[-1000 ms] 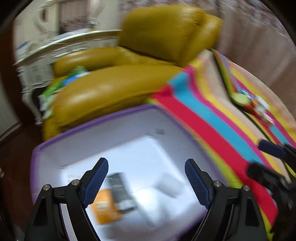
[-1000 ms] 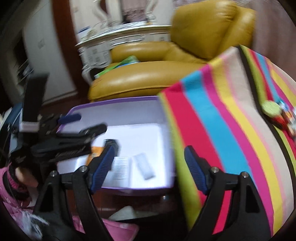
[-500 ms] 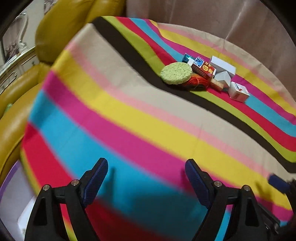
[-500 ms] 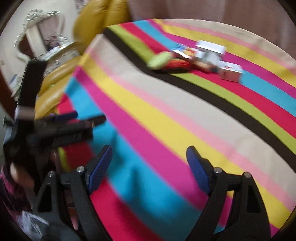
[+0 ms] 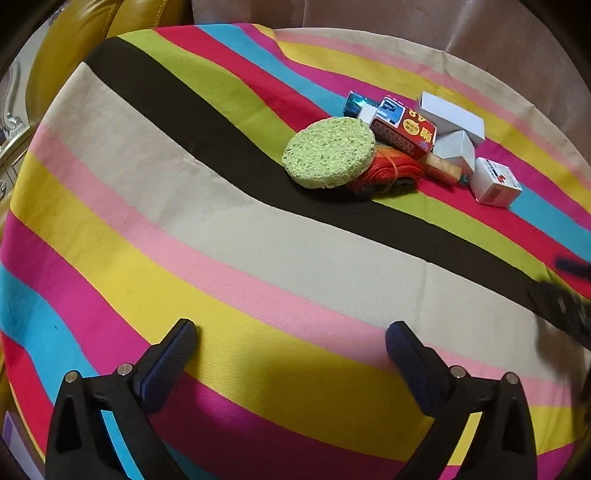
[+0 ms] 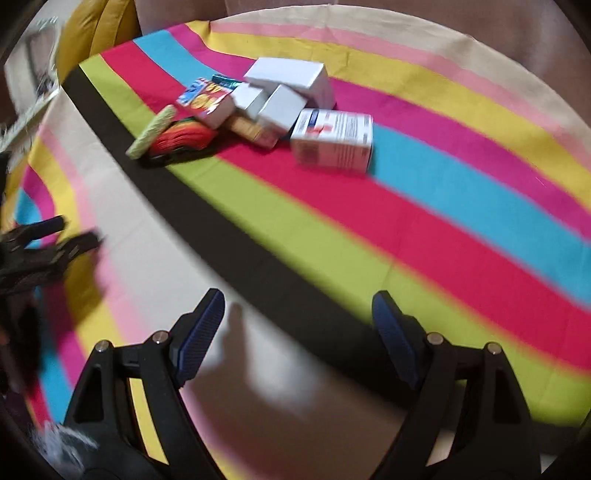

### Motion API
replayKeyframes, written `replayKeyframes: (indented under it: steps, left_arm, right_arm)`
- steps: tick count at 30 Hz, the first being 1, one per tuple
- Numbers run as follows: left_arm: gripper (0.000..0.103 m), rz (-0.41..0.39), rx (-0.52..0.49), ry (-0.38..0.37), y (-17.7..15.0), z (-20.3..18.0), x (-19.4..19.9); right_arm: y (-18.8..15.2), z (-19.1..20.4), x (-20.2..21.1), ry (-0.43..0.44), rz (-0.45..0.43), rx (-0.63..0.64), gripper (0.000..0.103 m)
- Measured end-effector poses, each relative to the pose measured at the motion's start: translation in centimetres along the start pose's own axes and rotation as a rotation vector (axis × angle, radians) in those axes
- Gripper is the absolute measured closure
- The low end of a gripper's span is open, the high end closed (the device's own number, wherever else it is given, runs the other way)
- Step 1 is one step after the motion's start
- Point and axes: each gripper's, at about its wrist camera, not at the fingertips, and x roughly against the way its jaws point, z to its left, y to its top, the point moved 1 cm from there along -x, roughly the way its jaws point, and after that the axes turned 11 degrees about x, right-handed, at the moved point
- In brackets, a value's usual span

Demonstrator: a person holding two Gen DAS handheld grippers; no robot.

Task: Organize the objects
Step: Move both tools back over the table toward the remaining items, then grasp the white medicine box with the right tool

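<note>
A pile of small objects lies on the striped cloth [image 5: 258, 251] at the far side: a round green sponge [image 5: 328, 152], an orange cord bundle [image 5: 397, 170], a red box [image 5: 404, 129], white boxes [image 5: 452, 112] and a white medicine box [image 5: 495, 182]. The pile also shows in the right wrist view, with the medicine box [image 6: 332, 142] nearest. My left gripper [image 5: 291, 341] is open and empty above the cloth, well short of the pile. My right gripper [image 6: 297, 314] is open and empty too.
A yellow leather armchair [image 5: 70, 48] stands behind the table's far left corner. A brown curtain [image 5: 406, 22] hangs behind the table. The left gripper's tool [image 6: 33, 251] shows at the left edge of the right wrist view.
Both grippers have swung from the purple bin beside the armchair over to the striped cloth, and now face the pile from closer. Both stay open and empty.
</note>
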Motion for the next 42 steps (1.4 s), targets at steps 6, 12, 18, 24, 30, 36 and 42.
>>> replayKeyframes:
  steps: [6,12,18,24,30,36,42]
  left_arm:
    - [0.000,-0.001,0.006,0.004,0.1,0.1,-0.1]
    - [0.000,-0.003,0.013,0.006,0.2,0.0,-0.3]
    - [0.000,-0.003,0.017,0.007,0.4,0.0,-0.5]
    - [0.000,-0.004,0.017,0.008,0.4,-0.2,-0.4]
    - [0.000,-0.004,0.019,0.009,0.1,0.2,-0.3]
    - [0.000,-0.004,0.019,0.009,0.1,0.1,-0.3]
    - [0.000,-0.004,0.019,0.009,0.1,0.1,-0.3]
  right_arm:
    - [3.9,-3.3,-4.3,-0.017,0.021,0.211,0.013]
    - [7.2,-5.0,-6.9,0.062,0.004,0.319,0.010]
    - [9.3,-4.1,-7.7,0.092,-0.014,0.463,0.010]
    - [8.1,-3.9,-6.5,0.279,0.159,0.289,0.022]
    - [6.0,-1.7,-4.6,0.307,0.122,0.394,0.012]
    - [4.4,-4.0,-3.2,0.337,0.102,0.377,0.025]
    - [3.7,-3.9,-1.9,0.345,0.078,0.365,0.043]
